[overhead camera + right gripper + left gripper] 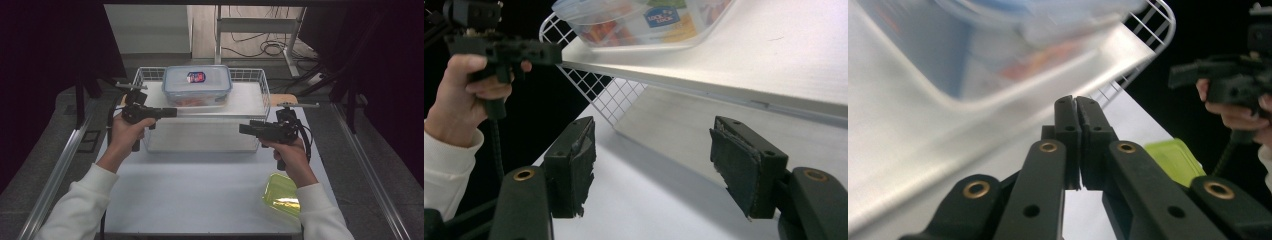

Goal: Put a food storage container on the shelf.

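A white table carries everything. At its far end stands a white wire basket with a flat white shelf board across its top — and on that board rests a clear plastic food box with a blue-edged lid, something orange inside. Near the table's front right corner lies a yellow-green lid, flat on the surface — well apart from the basket.

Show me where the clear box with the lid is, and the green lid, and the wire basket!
clear box (197, 85): high view, on its lid top.
green lid (281, 194): high view, on its middle.
wire basket (264, 90): high view, on its right rim.
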A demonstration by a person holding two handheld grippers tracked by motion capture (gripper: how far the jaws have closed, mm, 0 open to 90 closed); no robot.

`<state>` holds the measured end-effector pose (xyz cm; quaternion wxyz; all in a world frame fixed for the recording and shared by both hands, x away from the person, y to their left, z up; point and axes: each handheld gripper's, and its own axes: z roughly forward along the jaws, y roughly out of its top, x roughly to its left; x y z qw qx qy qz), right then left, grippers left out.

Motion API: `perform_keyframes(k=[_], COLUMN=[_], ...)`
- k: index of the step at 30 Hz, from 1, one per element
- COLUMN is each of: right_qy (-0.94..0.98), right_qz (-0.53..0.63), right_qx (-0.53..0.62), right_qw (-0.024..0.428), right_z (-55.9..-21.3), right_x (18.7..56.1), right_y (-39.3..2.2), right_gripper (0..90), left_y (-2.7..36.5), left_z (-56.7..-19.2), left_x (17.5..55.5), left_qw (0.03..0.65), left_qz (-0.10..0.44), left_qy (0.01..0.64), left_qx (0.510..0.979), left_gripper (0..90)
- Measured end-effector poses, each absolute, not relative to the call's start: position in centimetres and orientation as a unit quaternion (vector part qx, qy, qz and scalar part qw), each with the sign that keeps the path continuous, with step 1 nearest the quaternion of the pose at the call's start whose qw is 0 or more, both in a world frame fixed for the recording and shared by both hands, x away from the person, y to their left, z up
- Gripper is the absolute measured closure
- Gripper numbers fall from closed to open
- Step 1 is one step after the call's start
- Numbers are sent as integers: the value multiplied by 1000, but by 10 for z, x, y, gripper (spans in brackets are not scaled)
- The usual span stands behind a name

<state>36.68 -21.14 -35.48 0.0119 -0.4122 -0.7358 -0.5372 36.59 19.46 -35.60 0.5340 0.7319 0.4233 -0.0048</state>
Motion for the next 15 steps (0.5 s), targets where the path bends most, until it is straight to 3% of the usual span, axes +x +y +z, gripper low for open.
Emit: perform_keyframes(k=[8,15], right_qy=[-735,-756], right_qz=[-532,-495], right_qx=[-419,-429], right_qw=[25,5], right_z=[-371,-396], right_x=[344,316], right_y=[-214,-219], right_gripper=[338,337], left_y=[184,173], left_z=[-383,-406], left_x=[330,304], left_qw=[537,499], left_qz=[-32,-16], left_qy=[421,415], left_qx=[730,761], left_gripper=[653,369])
